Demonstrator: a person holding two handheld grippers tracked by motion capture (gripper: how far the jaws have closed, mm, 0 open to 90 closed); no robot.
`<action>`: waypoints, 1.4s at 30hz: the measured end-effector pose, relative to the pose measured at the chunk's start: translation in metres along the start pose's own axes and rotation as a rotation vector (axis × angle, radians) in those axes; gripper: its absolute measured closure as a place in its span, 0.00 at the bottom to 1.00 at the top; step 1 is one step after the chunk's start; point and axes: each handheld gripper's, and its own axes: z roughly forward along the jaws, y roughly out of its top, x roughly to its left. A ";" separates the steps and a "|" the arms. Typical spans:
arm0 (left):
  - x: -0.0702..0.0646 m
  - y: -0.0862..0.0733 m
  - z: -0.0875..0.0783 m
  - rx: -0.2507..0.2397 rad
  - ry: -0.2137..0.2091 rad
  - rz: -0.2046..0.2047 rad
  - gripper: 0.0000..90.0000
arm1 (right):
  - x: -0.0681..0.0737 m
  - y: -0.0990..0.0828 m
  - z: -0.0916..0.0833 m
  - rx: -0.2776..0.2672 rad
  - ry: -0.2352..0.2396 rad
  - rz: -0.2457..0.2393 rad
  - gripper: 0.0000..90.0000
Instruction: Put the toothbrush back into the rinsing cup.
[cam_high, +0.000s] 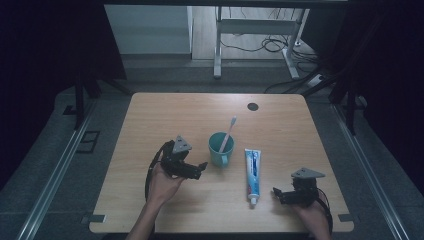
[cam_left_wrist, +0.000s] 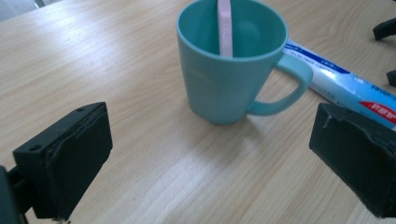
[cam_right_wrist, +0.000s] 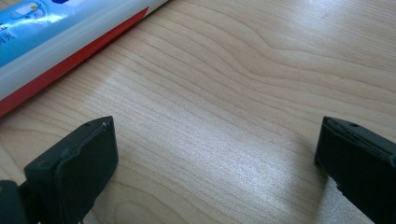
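Table: light wood top, seen from above; a small dark round spot sits toward 1 o'clock from the table's middle.

Mug: teal, upright, near the middle of the table. In the left gripper view its handle points toward 3 o'clock.

Toothbrush: pink handle standing in the mug, leaning toward 1 o'clock in the high view, bristle end up. Handle also seen inside the mug in the left gripper view.

Toothpaste tube: lies flat just at 3 o'clock of the mug, not touching it; cap end toward 6 o'clock in the high view. White and blue with a red strip, seen in the left gripper view and the right gripper view.

Left gripper: held in the left hand, at 8 o'clock of the mug, just beside it. Jaws wide apart, nothing between them; mug stands ahead of the gap, untouched.

Right gripper: held in the right hand, at 4 o'clock of the tube's cap end, near but apart. Jaws spread wide over bare wood, gripping nothing; tube lies off toward 10 o'clock in its own view.
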 end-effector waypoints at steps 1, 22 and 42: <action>0.000 0.000 0.000 0.000 0.000 0.000 0.00 | 0.000 0.000 0.000 0.000 0.000 0.000 0.00; -0.001 -0.049 -0.002 0.015 0.022 0.002 0.00 | 0.000 0.000 0.000 0.000 -0.004 0.001 0.00; -0.006 -0.090 0.012 0.096 0.040 0.009 0.00 | 0.000 0.000 0.000 -0.002 -0.005 0.000 0.00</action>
